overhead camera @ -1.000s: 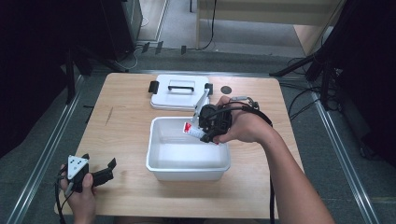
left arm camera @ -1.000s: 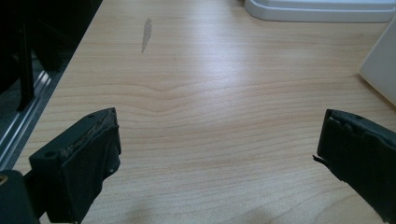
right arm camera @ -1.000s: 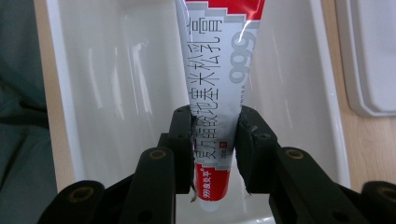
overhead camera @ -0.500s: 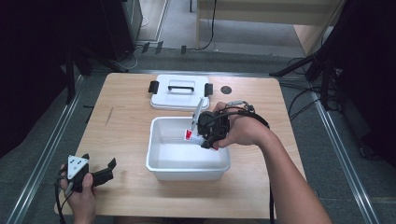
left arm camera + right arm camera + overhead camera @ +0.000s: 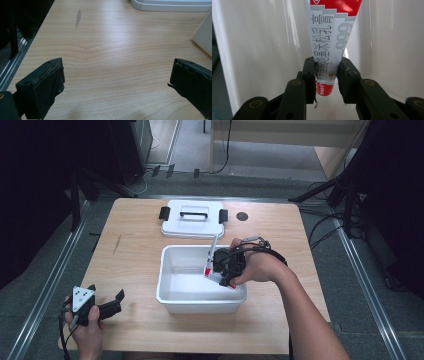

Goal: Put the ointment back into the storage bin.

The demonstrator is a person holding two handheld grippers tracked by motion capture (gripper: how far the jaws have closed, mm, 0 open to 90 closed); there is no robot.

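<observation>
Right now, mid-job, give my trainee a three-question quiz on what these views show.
1. True or false: the right gripper is shut on the tube.
2. Where is the lid? A) on the bin B) flat on the table beyond the bin C) in the left gripper
3. Fill in: the left gripper hovers open over bare ____.

Key:
1. True; its jaws pinch the tube's lower end, inside the white bin.
2. B; it lies on the table, handle up, apart from the bin.
3. Table; nothing sits between its jaws.
</observation>
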